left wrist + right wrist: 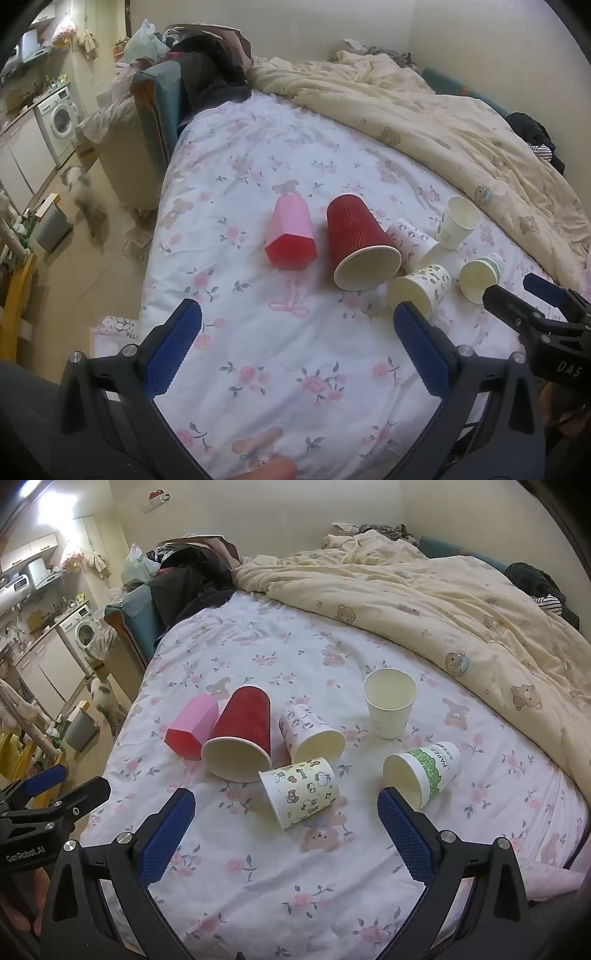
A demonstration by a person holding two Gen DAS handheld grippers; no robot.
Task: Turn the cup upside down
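Observation:
Several cups sit on a floral bed sheet (295, 878). A white paper cup (389, 707) (456, 221) stands upright, mouth up. On their sides lie a red ribbed cup (240, 734) (360, 240), a pink faceted cup (192, 725) (291, 232), a white patterned cup (310, 733) (412, 238), a yellow cartoon cup (301, 792) (421, 288) and a green-banded cup (424, 770) (480, 275). My left gripper (297, 347) is open and empty, short of the cups. My right gripper (286, 830) is open and empty, its jaws on either side of the yellow cartoon cup, not touching it.
A cream bear-print duvet (461, 602) is bunched over the bed's far and right side. Dark clothes (192, 579) are piled at the far left corner. The bed's left edge drops to a floor with a grey bin (51, 229) and a cat (107, 705).

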